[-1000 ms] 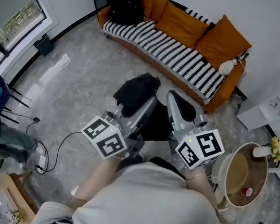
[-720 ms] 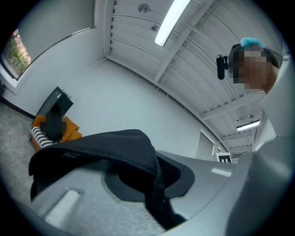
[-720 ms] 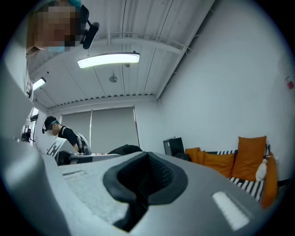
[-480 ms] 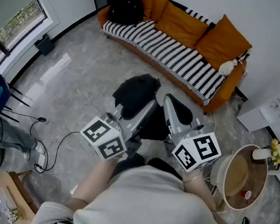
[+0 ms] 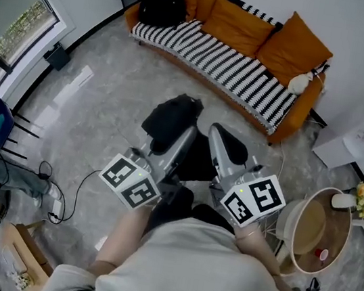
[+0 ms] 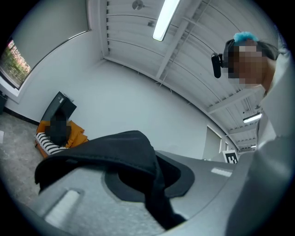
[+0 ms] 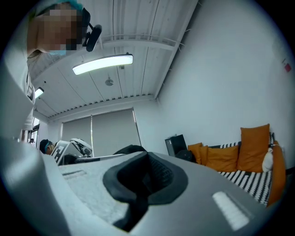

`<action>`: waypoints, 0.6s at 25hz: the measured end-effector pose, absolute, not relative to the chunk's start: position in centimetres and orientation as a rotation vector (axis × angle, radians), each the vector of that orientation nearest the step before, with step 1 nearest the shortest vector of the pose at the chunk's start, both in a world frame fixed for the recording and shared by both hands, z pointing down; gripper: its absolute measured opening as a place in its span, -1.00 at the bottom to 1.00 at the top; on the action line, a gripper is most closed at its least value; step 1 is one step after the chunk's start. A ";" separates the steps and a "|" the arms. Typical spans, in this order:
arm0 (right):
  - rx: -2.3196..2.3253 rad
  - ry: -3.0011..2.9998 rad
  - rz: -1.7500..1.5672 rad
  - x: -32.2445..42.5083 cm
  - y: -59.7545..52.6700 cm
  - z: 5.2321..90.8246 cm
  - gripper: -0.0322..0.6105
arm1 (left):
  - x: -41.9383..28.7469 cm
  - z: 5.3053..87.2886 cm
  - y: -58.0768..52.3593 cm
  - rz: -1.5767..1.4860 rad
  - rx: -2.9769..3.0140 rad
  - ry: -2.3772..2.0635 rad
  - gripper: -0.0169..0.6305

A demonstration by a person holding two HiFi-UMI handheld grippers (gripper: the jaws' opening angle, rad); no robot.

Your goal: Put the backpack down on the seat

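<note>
Standing short of the orange sofa with a black-and-white striped seat (image 5: pixel 215 64), the person holds a black fabric backpack (image 5: pixel 173 114) above the grey floor (image 5: pixel 98 114), well apart from that seat. Jaws of the left gripper (image 5: pixel 183 135) are clamped on its fabric. The right gripper (image 5: pixel 222 139) is likewise closed on a dark strap.

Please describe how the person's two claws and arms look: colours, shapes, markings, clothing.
Both the left claw and the right claw are smooth grey shells with black pads inside. Each carries a white cube printed with black square markers. The person wears a pale grey shirt with short sleeves.
</note>
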State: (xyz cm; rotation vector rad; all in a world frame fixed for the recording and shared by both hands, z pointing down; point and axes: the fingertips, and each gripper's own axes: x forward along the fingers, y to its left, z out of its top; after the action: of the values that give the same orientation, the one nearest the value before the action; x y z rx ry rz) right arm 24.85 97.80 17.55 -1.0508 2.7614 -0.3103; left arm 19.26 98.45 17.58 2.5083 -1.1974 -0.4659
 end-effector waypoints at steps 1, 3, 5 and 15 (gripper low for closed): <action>-1.053 2.752 -0.325 24.8 97.0 17.6 -0.89 | 19.0 17.7 97.7 -0.469 2.504 -1.197 -0.80; -1.058 2.744 -0.350 24.4 95.1 18.0 -0.89 | 18.3 17.9 95.9 -0.479 2.495 -1.197 -0.80; -1.069 2.741 -0.361 23.6 92.7 18.5 -0.89 | 17.4 18.2 93.9 -0.487 2.487 -1.197 -0.80; -1.101 2.721 -0.312 14.1 77.7 17.6 -0.89 | 9.7 18.3 79.7 -0.477 2.515 -1.136 -0.80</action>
State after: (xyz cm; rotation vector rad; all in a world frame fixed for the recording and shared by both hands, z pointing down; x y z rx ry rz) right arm 14.12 77.69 17.59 -1.1011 2.7210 -0.3121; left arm 9.65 79.69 18.29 2.5152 -1.1365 -0.4767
